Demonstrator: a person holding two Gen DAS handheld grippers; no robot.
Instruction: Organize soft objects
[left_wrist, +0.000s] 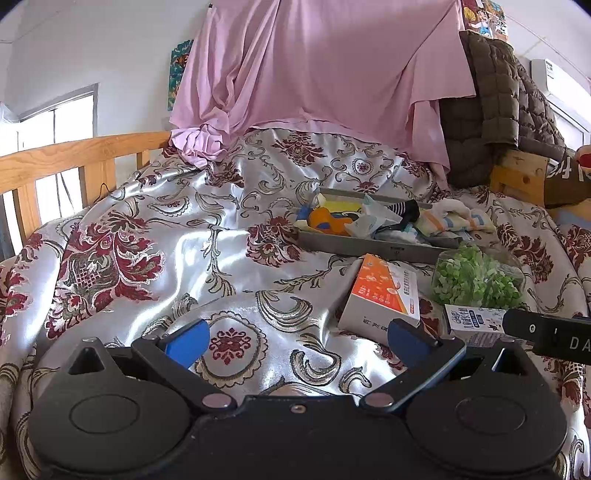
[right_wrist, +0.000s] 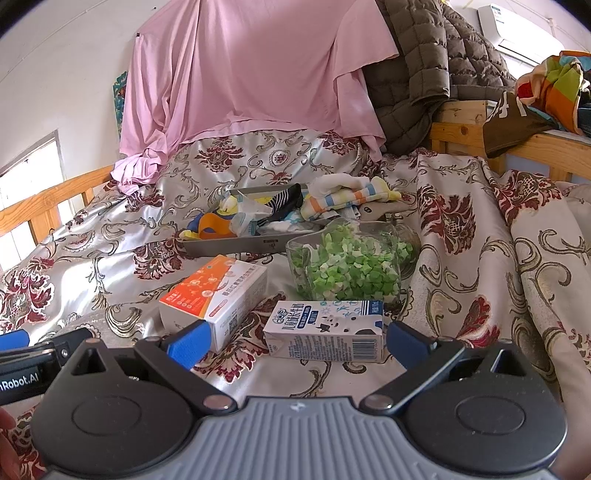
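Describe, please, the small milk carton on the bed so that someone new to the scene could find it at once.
Start at the grey tray of socks and cloths on the patterned bedspread. Come forward past the clear container of green bits. The milk carton lies on its side just in front of it: white and blue with a barcode, smaller than the orange-and-white box beside it.

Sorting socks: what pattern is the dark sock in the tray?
Black-and-white stripes on the sock, clearest in the right wrist view.
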